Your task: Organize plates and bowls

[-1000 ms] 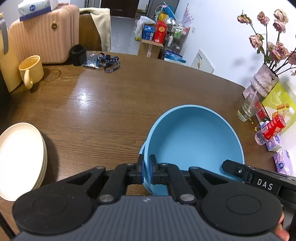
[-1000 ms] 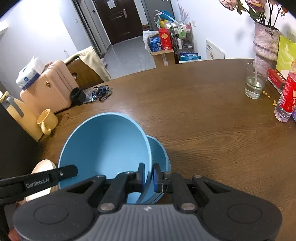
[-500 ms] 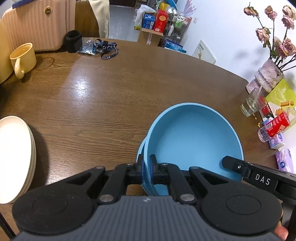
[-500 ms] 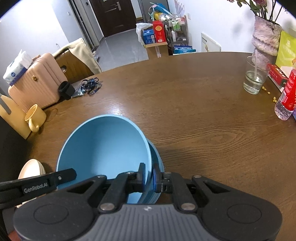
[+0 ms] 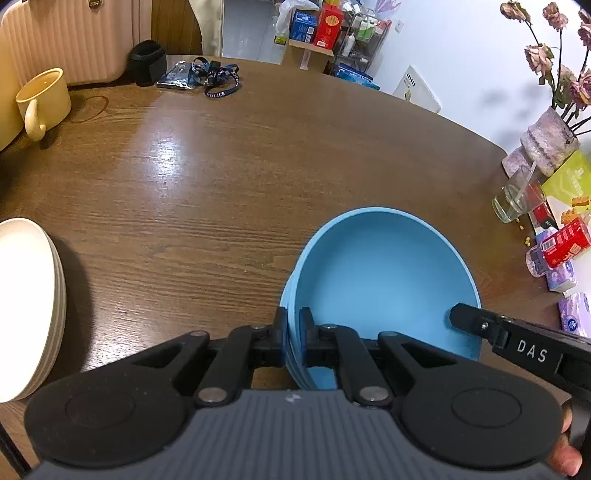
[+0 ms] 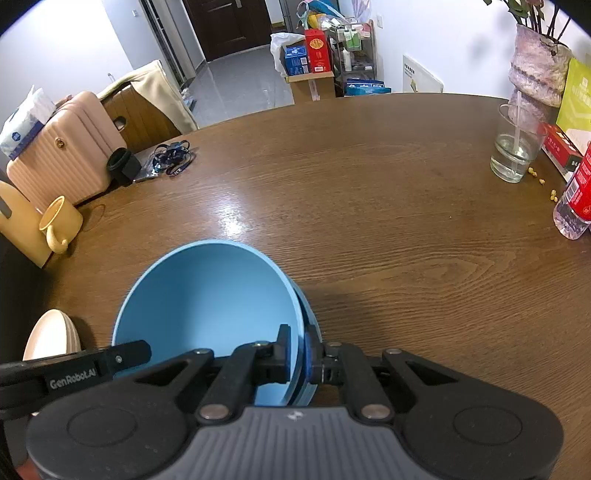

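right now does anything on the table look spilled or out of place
Yes: small yellow crumbs or kernels lie scattered on the wooden table beside the glass of water, near the red-labelled bottle. A faint ring mark also stains the wood next to the yellow mug.

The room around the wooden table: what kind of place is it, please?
Most likely a lived-in home, perhaps a dining area. The round wooden table carries everyday things: a yellow mug and a vase of dried roses. A pink suitcase stands beside it, and a hallway with a dark door lies beyond.
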A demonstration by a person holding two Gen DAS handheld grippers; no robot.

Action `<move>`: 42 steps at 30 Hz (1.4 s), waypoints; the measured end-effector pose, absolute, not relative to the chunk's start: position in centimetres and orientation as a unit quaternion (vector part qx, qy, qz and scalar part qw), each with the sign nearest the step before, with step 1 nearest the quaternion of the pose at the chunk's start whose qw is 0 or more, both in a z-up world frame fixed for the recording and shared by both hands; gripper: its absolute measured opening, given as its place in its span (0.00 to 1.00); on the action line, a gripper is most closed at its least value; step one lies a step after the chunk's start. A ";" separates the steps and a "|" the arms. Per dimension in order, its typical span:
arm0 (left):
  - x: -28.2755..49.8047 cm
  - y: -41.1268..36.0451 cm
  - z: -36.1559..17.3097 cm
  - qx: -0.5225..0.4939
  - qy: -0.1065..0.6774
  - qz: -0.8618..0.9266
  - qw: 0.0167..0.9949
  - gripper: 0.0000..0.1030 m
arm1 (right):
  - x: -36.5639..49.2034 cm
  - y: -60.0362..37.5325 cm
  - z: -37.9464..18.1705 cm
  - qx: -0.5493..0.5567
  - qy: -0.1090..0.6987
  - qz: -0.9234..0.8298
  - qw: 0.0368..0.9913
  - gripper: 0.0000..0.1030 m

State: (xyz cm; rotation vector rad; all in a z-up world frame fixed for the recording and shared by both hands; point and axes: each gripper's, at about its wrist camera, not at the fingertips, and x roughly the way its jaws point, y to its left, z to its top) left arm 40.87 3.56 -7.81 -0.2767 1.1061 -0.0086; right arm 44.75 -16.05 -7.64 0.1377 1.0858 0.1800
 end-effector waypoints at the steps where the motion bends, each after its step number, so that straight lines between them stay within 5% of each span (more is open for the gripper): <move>1: 40.9 3.5 -7.9 -0.131 0.525 -0.004 0.841 0.07 | 44.8 -16.0 -7.6 0.064 0.515 0.085 0.851 0.07; 16: 40.3 3.5 -7.4 -0.131 0.512 -0.002 0.849 0.10 | 44.3 -16.4 -7.0 0.072 0.507 0.086 0.855 0.13; 19: 39.8 3.7 -7.1 -0.134 0.505 0.002 0.853 0.30 | 44.1 -16.7 -6.7 0.075 0.503 0.083 0.857 0.20; 20: 39.6 3.8 -6.9 -0.134 0.501 0.005 0.855 0.42 | 44.0 -16.9 -6.6 0.077 0.503 0.082 0.857 0.28; 22: 39.2 4.0 -6.4 -0.131 0.490 0.011 0.862 0.46 | 43.8 -17.2 -6.5 0.082 0.502 0.081 0.857 0.43; 24: 38.7 4.3 -6.0 -0.133 0.483 0.014 0.865 0.69 | 43.5 -17.5 -6.4 0.089 0.500 0.082 0.858 0.58; 29: 37.7 4.5 -5.0 -0.126 0.468 0.021 0.874 1.00 | 43.0 -18.3 -6.1 0.103 0.499 0.084 0.856 0.82; 42: 37.1 4.8 -5.8 -0.128 0.489 0.031 0.862 1.00 | 42.6 -19.7 -7.4 0.124 0.527 0.077 0.837 0.85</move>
